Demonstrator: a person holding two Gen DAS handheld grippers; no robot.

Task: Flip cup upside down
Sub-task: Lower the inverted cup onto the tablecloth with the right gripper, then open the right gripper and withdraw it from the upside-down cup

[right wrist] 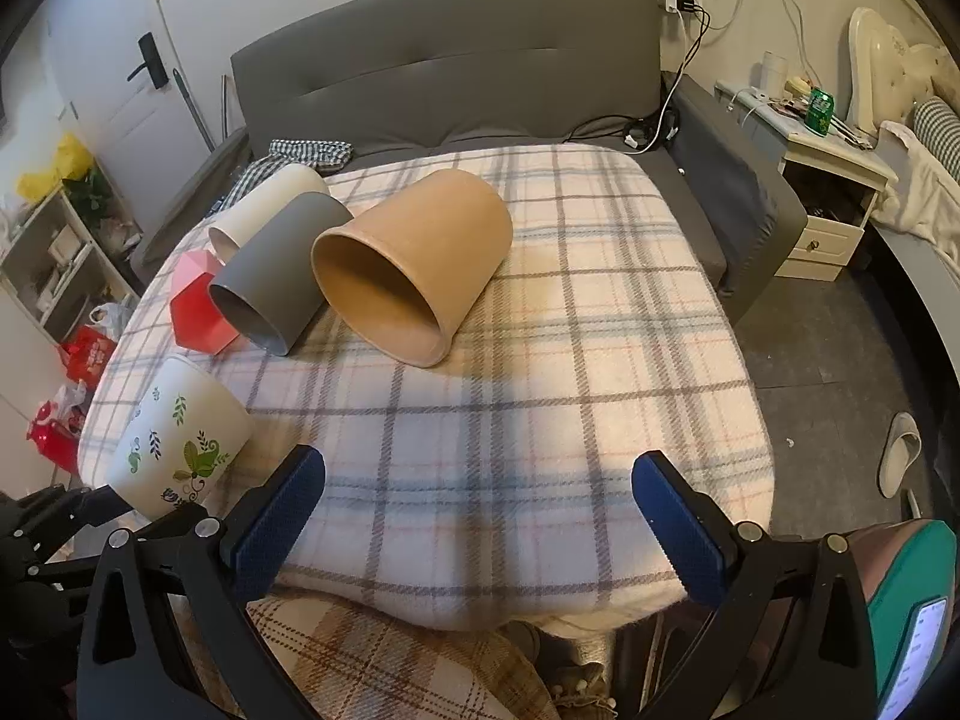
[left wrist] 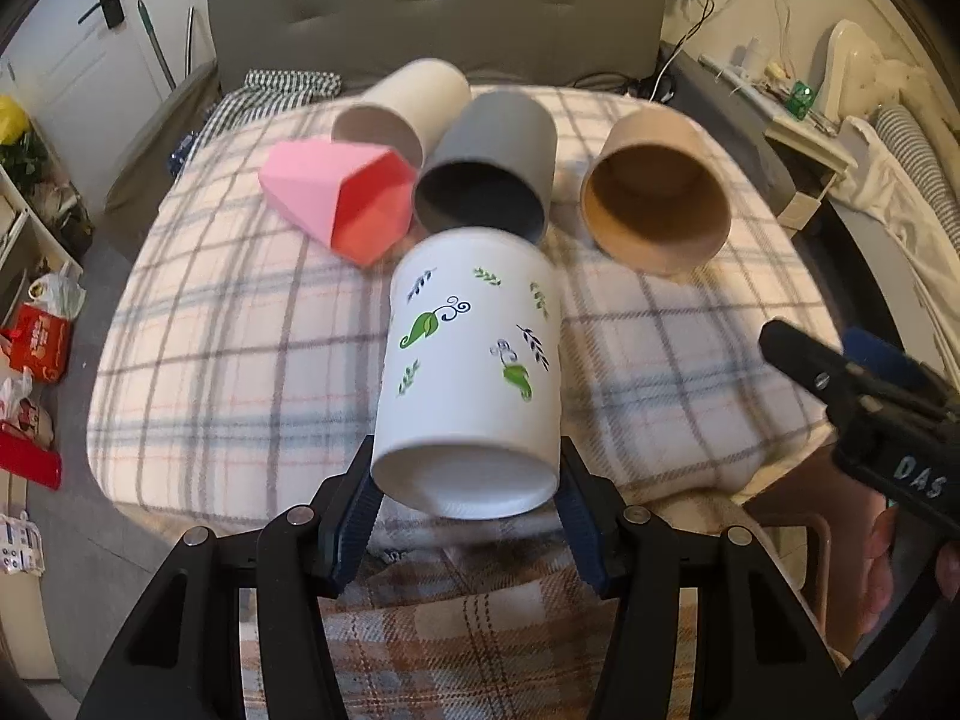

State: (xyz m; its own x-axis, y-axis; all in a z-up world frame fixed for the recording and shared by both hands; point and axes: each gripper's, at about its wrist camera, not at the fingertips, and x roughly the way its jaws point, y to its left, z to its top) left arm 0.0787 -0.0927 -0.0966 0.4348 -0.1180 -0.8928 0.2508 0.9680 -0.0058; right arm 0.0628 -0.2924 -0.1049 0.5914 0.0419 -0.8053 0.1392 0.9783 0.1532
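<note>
My left gripper [left wrist: 465,495] is shut on a white cup with green leaf prints [left wrist: 474,360], gripping it near its closed base. The cup is tilted, base toward the camera, held above the plaid blanket [left wrist: 240,360]. It also shows at the left of the right wrist view [right wrist: 180,438]. My right gripper [right wrist: 480,510] is open and empty over the blanket's near edge; it shows at the right of the left wrist view [left wrist: 840,366]. A tan cup [right wrist: 414,264], a grey cup [right wrist: 282,282], a cream cup [right wrist: 264,204] and a pink faceted cup [right wrist: 201,312] lie on their sides.
The blanket [right wrist: 540,420] covers a raised surface in front of a grey sofa [right wrist: 450,84]. A bedside cabinet [right wrist: 834,180] stands at the right, shelves and bags [right wrist: 84,354] at the left. A slipper [right wrist: 900,450] lies on the floor.
</note>
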